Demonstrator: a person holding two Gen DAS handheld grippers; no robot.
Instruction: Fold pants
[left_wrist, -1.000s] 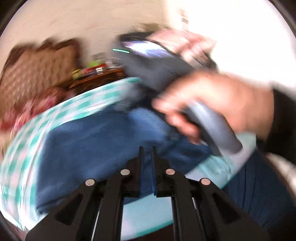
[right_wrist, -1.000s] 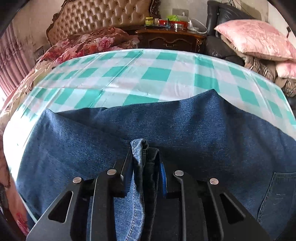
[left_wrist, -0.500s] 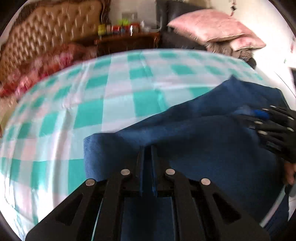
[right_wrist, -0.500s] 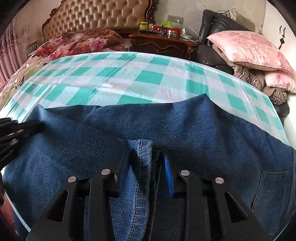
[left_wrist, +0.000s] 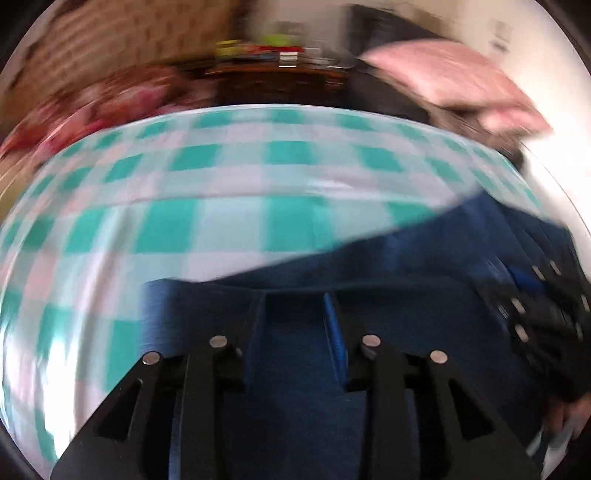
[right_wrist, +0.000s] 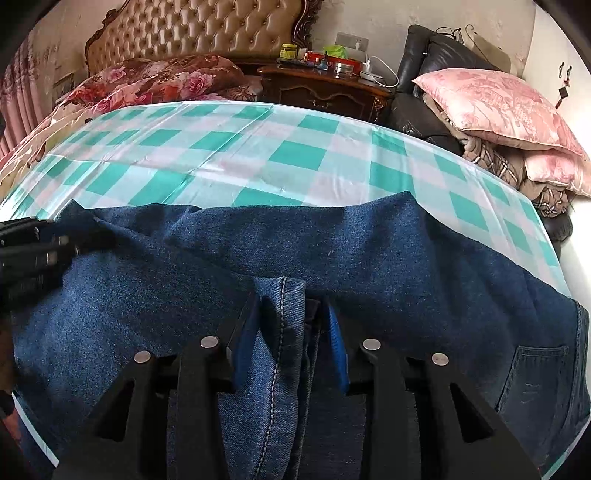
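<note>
Item 1 — dark blue denim pants (right_wrist: 332, 251): lay spread across the near half of the table covered in a green-and-white checked cloth (right_wrist: 295, 155), doubled over on themselves, with a stitched back pocket (right_wrist: 532, 376) showing at the right end. A lighter strip with a stitched seam (right_wrist: 282, 332) stood up from the near edge of the denim.

Item 2 — right gripper (right_wrist: 293, 317), black with blue pads: its jaws were opening, set apart, with the seamed strip of the pants between them. The left pad lay close against the fold; a gap showed on the right side, so the pads did not clamp it.

Item 3 — left gripper (left_wrist: 295, 317), same make: its jaws were opening, set apart over the left end of the pants (left_wrist: 369, 280), pointing down at the flat denim. No fold rose between the pads. The left wrist view was blurred, so contact with the cloth could not be told. In the right wrist view this gripper (right_wrist: 33, 247) appeared at the left edge, over the pants' far-left corner.

Item 4 — surroundings: a tufted tan headboard (right_wrist: 207, 33), a red floral quilt (right_wrist: 159, 81), a dark wooden nightstand (right_wrist: 325, 88) with small jars, and 2 pink patterned pillows (right_wrist: 495, 103) stacked on a dark leather chair (right_wrist: 436, 51) beyond the table.
</note>
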